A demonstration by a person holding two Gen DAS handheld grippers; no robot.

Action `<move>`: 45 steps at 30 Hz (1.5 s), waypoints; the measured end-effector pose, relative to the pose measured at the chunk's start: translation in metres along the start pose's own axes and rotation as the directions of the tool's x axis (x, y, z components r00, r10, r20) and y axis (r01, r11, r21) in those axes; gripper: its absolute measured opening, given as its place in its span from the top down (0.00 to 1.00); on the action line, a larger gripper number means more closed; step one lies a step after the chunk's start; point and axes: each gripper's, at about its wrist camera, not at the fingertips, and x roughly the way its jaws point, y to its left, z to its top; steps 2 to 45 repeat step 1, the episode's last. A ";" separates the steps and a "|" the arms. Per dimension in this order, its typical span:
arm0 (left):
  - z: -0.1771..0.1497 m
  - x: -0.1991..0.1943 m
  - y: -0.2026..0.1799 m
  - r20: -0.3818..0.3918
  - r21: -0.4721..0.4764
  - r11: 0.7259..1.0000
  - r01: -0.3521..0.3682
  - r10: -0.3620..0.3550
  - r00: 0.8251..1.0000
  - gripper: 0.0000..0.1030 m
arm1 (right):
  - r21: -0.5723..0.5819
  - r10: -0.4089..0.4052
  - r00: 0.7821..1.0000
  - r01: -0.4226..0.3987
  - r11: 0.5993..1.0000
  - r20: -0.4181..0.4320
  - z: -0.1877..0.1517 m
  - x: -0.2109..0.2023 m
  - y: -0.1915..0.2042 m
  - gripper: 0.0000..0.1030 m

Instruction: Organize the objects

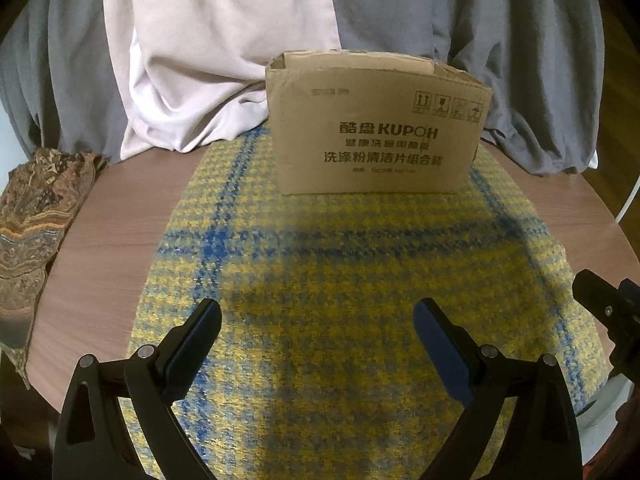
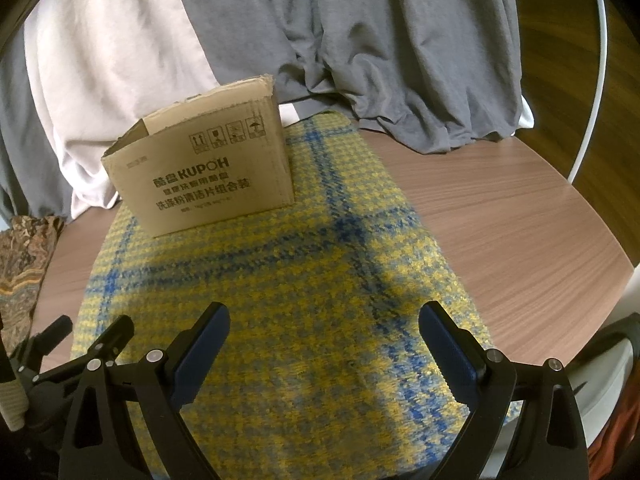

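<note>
A cardboard box [image 1: 378, 128] stands upright on the far end of a woven cloth [image 1: 320, 280] spread along the middle of a table [image 1: 120, 208]. Behind the box hang draped sheets [image 1: 224, 60], their lower folds resting on the table's far edge, and a patterned fabric [image 1: 36, 216] lies at the table's left edge, well apart from the box

A home: round wooden table [image 1: 120, 240], plaid cloth [image 1: 320, 280], draped bedding [image 1: 200, 60] behind.
</note>
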 end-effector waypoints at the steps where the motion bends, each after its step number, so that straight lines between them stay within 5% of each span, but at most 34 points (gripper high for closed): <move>1: 0.000 0.001 0.000 -0.004 -0.001 1.000 0.000 0.000 1.000 0.05 | 0.001 0.000 1.000 0.000 1.000 -0.001 0.000 0.000 0.000 0.07; 45: 0.000 0.001 0.000 -0.004 -0.001 1.000 0.000 0.000 1.000 0.05 | 0.001 0.000 1.000 0.000 1.000 -0.001 0.000 0.000 0.000 0.07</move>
